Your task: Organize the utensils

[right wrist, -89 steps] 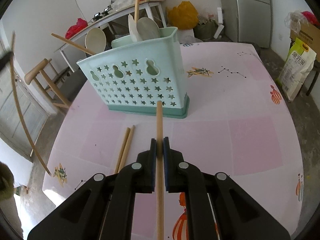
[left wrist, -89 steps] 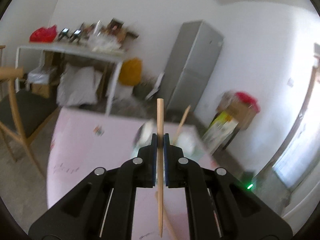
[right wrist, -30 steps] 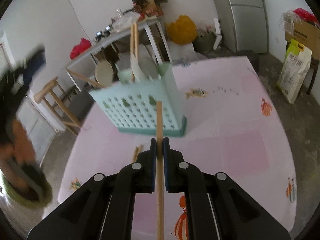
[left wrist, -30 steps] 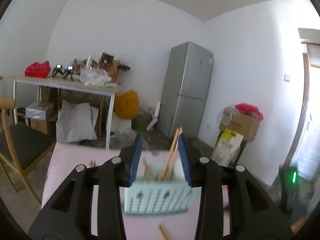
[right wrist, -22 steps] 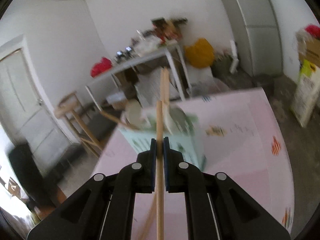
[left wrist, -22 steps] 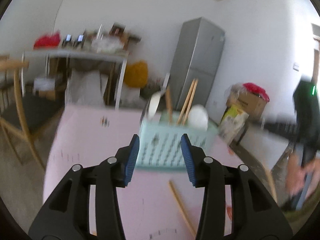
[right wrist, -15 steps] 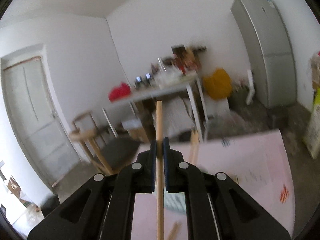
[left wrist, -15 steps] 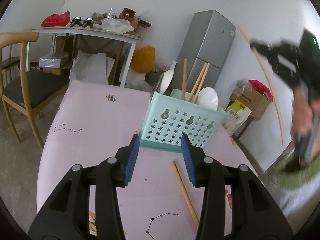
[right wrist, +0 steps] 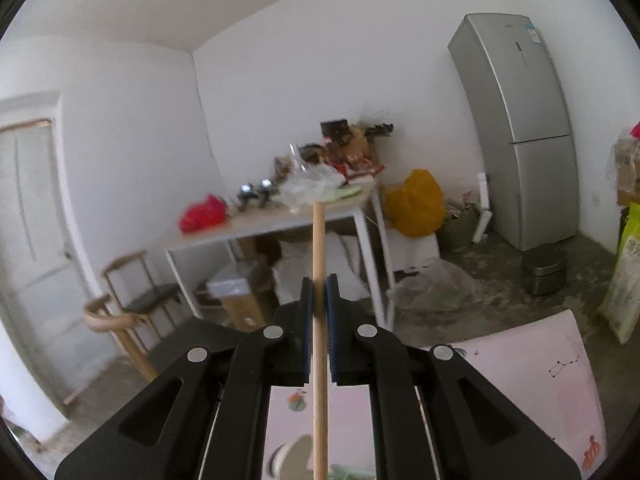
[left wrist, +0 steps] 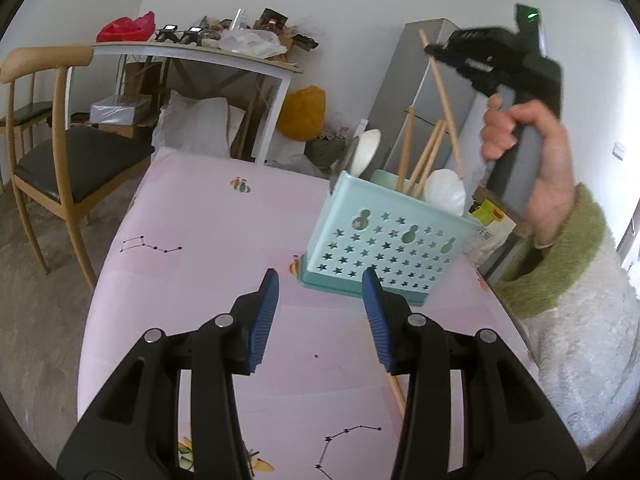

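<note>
Left claw (left wrist: 320, 312) open, empty, over pink patterned tabletop (left wrist: 192, 240), facing mint-green star-perforated plastic utensil caddy (left wrist: 384, 244). Right claw (right wrist: 319, 320) clamps long wooden chopstick (right wrist: 319, 320), raised above caddy. Another wooden chopstick (left wrist: 396, 390) lies on tabletop. No legible writing.

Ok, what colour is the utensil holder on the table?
Pale mint-green utensil holder with star-shaped cut-outs; the left wrist view shows it best.

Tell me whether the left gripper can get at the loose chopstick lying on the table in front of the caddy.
Probably yes. The left gripper is open and empty, and the chopstick lies flat on the pink table just by its right finger, with nothing on top. The caddy stands behind it.
</note>
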